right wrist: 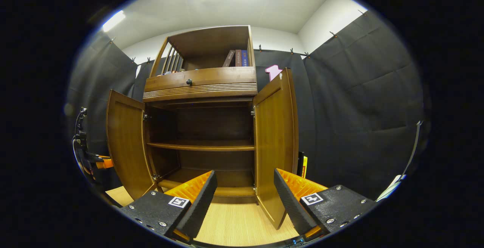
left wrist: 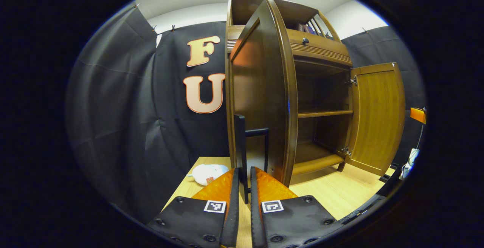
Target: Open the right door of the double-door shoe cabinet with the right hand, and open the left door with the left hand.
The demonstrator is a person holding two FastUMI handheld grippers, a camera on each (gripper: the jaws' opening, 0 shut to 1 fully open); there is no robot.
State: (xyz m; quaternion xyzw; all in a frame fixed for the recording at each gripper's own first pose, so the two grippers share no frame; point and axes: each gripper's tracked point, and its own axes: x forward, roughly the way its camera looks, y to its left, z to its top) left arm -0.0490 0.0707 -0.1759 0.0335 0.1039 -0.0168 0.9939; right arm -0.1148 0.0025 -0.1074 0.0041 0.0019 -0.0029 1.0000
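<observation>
Jaws first: in the left gripper view your left gripper (left wrist: 244, 182) was pinched nearly closed on the thin black bar handle (left wrist: 242, 153) of the left door (left wrist: 261, 100), a tall dark-brown wooden panel. Both fingers looked pressed on the vertical bar, which is why the door stood swung far out toward you, nearly edge-on to the camera. Past it the brown wooden double-door shoe cabinet (left wrist: 321, 51) showed its dark interior and middle shelf (left wrist: 325, 114). The right door (left wrist: 378, 115), a lighter-looking wood panel, hung wide open on its hinges at the far side. A white soft toy (left wrist: 208, 173) lay on the pale wooden floor (left wrist: 340, 191), beside the cabinet's left flank and clear of the door's swing.

In the right gripper view your right gripper (right wrist: 244, 199) sat wide open, holding nothing, backed off and facing the cabinet front square-on. Both doors were spread: the left door at frame left, the right door at frame right, angled out toward you with its lower corner near your fingers but not touching them. The drawer with a round black knob (right wrist: 188, 82) stayed shut above, with books (right wrist: 236, 58) standing in the top shelf.

Judgement: right door done and released; left door essentially open, grip kept only to finish the swing.
</observation>
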